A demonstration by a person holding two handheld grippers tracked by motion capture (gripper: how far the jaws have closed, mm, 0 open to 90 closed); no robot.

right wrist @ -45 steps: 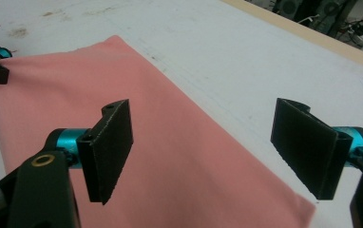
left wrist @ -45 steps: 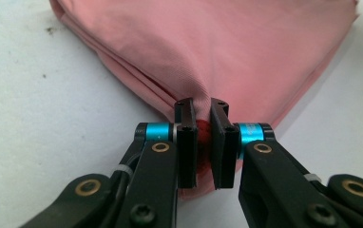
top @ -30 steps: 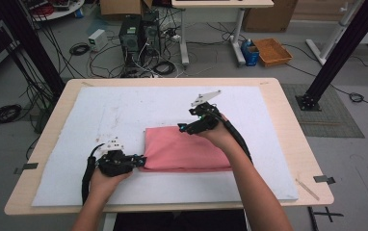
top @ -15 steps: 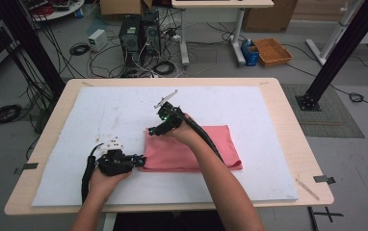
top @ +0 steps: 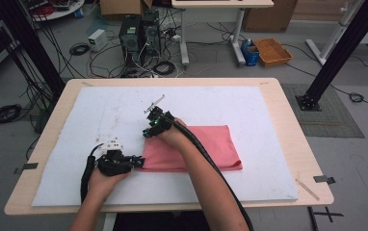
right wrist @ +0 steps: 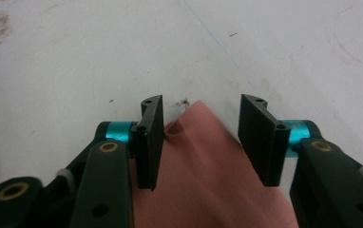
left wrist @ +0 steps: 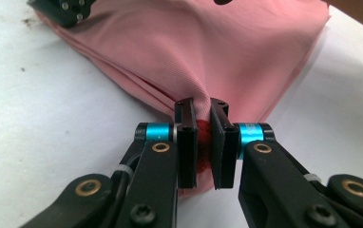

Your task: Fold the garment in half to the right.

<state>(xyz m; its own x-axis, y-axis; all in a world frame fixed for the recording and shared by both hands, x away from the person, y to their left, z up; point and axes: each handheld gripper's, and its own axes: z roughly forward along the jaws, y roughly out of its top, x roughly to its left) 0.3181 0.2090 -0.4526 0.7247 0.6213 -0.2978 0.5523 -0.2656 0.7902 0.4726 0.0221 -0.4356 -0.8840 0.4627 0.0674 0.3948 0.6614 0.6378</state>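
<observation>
Two grippers are working the pink cloth [top: 191, 149]: left gripper [left wrist: 203, 142] is clamping its near-left corner, while the right gripper [right wrist: 201, 137], jaws closing but not yet pressing, is straddling the far-left corner directly ahead.

The high view looks forward and down on the white mat [top: 211, 101] from above the person's side. Each gripper view sits close, just above that mat, looking along its own jaws. All three views share the pink cloth [top: 211, 144] lying on it.
</observation>
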